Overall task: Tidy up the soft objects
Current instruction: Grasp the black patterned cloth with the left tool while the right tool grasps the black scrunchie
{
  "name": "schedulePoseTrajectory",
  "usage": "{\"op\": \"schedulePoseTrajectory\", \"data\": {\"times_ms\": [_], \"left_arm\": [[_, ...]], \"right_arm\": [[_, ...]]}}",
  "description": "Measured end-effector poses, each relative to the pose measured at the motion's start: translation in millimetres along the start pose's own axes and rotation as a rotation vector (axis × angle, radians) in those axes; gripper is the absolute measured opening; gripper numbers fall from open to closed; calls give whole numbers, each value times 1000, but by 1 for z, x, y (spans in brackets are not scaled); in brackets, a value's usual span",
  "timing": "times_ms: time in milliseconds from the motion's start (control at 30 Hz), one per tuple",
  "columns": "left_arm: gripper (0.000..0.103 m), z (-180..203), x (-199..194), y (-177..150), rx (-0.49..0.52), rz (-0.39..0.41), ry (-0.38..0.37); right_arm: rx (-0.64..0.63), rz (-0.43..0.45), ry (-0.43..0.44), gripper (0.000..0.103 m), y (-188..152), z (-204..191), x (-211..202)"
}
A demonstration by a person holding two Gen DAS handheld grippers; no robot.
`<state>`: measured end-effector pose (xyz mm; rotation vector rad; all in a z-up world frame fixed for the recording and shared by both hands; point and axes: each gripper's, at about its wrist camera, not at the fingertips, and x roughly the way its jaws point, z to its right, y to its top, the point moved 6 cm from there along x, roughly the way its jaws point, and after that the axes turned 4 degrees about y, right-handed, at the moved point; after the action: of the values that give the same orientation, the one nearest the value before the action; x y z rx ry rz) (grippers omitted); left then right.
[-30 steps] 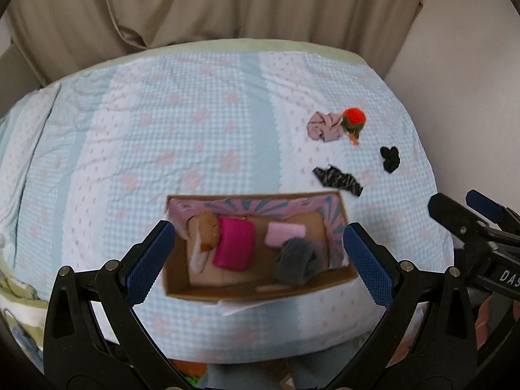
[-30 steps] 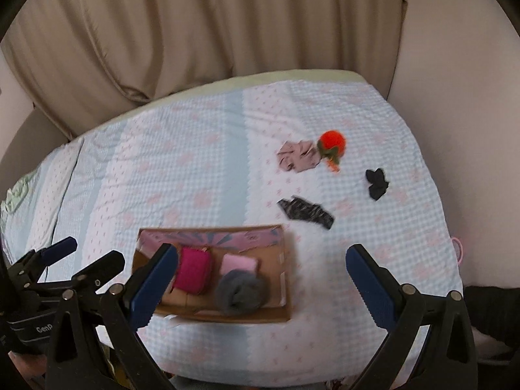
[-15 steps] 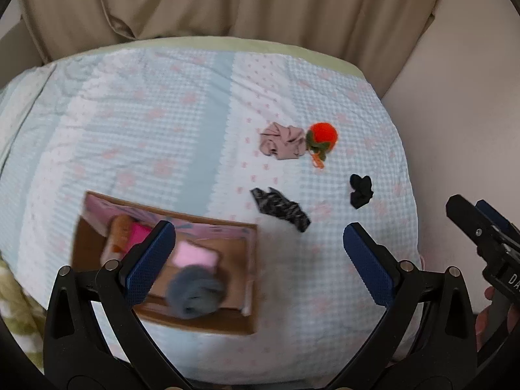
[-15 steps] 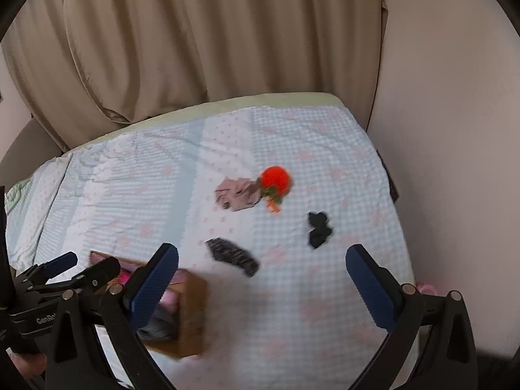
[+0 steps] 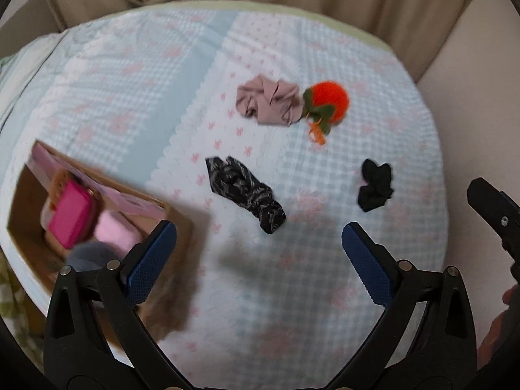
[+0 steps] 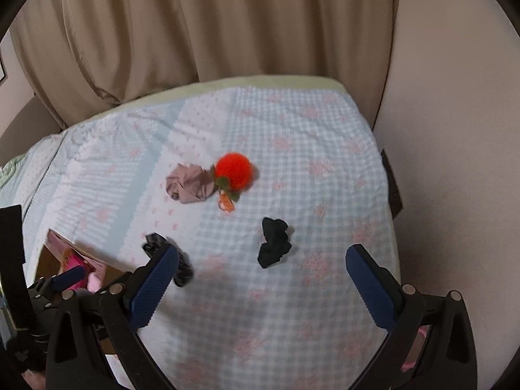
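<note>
Four soft items lie on the bed: a mauve scrunchie, an orange pom-pom toy, a black-and-white patterned cloth, and a black scrunchie. A cardboard box at the left holds a magenta item, a pink one and a grey one. My left gripper is open and empty, hovering short of the patterned cloth. My right gripper is open and empty, short of the black scrunchie.
The bed has a blue-and-pink checked cover. Beige curtains hang behind it and a wall runs along its right side. The other gripper shows at each view's edge.
Both grippers have swung right, away from the box and toward the loose items. The box has slid to the left edge of both views. Both stay open.
</note>
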<state>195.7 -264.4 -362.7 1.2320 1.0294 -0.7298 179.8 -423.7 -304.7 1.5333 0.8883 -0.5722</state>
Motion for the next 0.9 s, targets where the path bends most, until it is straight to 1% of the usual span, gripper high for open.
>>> {"op": "schedulePoseTrajectory", "data": {"times_ms": [133, 200, 300, 367, 400, 433, 467, 533, 600, 633, 667, 700, 800, 867, 900], "left_arm": [[94, 11, 45, -6, -45, -52, 37], [93, 12, 67, -7, -63, -71, 66], [93, 9, 91, -5, -94, -90, 98], [92, 5, 106, -2, -116, -97, 116], [90, 3, 115, 0, -126, -102, 128], [85, 2, 121, 1, -131, -106, 133], [83, 1, 126, 3, -135, -113, 134], [83, -1, 139, 6, -142, -118, 143], [77, -3, 148, 9, -142, -118, 149], [73, -4, 151, 10, -144, -123, 152], [71, -6, 156, 10, -148, -132, 150], [71, -8, 158, 11, -155, -134, 143], [63, -11, 160, 13, -158, -122, 129], [51, -11, 160, 13, -147, -121, 120], [49, -11, 159, 13, -139, -121, 112]], "right_arm": [[-26, -36, 27, 101, -10, 14, 39], [-26, -57, 42, 100, -14, 19, 57], [-20, -79, 58, 99, -20, 26, 87], [-13, -94, 67, 94, -23, 30, 107], [-11, -103, 70, 93, -26, 31, 116], [-11, -111, 75, 91, -28, 32, 124], [-12, -120, 76, 90, -29, 33, 133], [-11, -129, 79, 86, -32, 33, 149], [-10, -140, 76, 83, -35, 34, 164], [-10, -130, 66, 80, -34, 35, 169], [-8, -132, 66, 76, -34, 35, 174], [-6, -134, 65, 75, -34, 35, 179], [-6, -136, 59, 68, -34, 36, 190], [-11, -138, 44, 57, -35, 37, 196], [-14, -141, 33, 54, -35, 37, 198]]}}
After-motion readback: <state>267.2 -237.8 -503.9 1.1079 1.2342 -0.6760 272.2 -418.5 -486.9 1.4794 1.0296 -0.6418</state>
